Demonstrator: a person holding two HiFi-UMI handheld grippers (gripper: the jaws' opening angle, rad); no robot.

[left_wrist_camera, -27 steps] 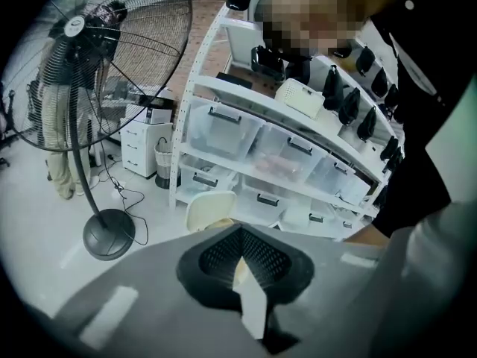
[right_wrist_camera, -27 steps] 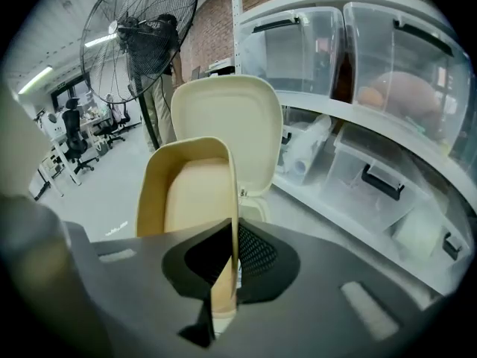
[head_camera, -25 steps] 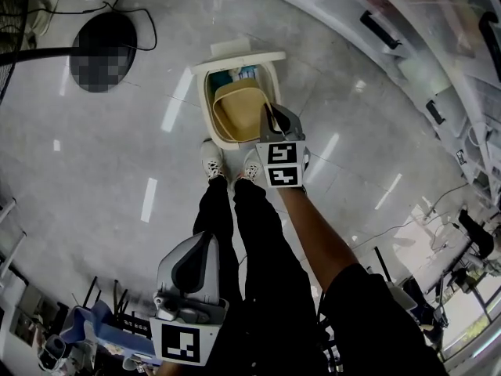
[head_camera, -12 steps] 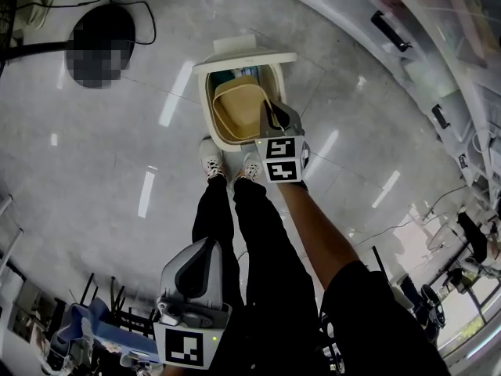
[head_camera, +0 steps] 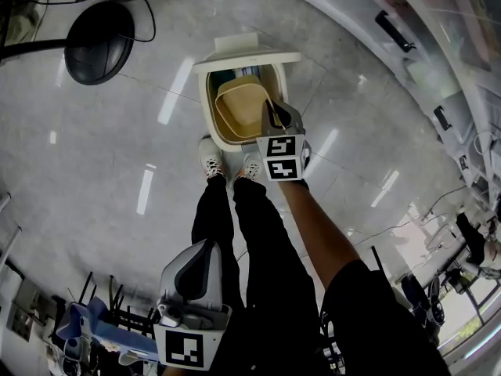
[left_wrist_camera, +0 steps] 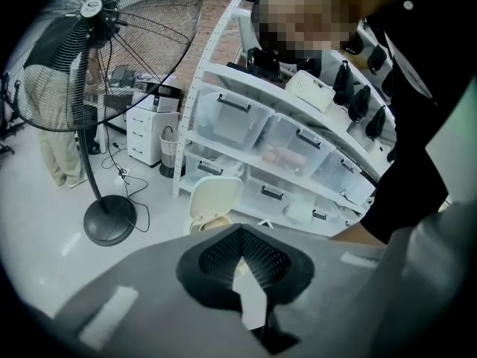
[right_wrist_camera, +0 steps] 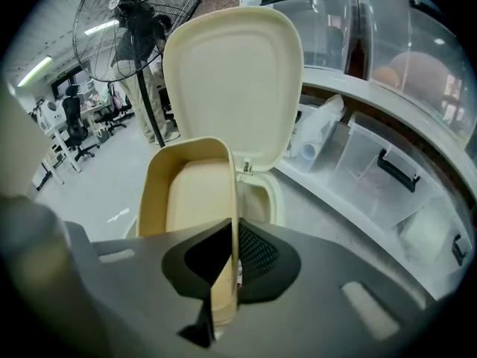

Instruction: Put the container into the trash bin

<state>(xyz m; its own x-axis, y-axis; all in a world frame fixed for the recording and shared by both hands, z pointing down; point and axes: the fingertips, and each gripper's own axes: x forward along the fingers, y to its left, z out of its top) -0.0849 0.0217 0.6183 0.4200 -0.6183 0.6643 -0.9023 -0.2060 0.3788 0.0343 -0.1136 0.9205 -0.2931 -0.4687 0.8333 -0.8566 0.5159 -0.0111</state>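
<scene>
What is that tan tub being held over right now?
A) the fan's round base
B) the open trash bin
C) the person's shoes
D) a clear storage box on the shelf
B: the right gripper pinches one wall of the tan container, which hangs over the mouth of the trash bin, whose lid stands up.

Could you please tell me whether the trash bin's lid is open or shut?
Open: the cream plastic trash bin's lid stands raised behind its mouth, where the right gripper holds a tan container.
</scene>
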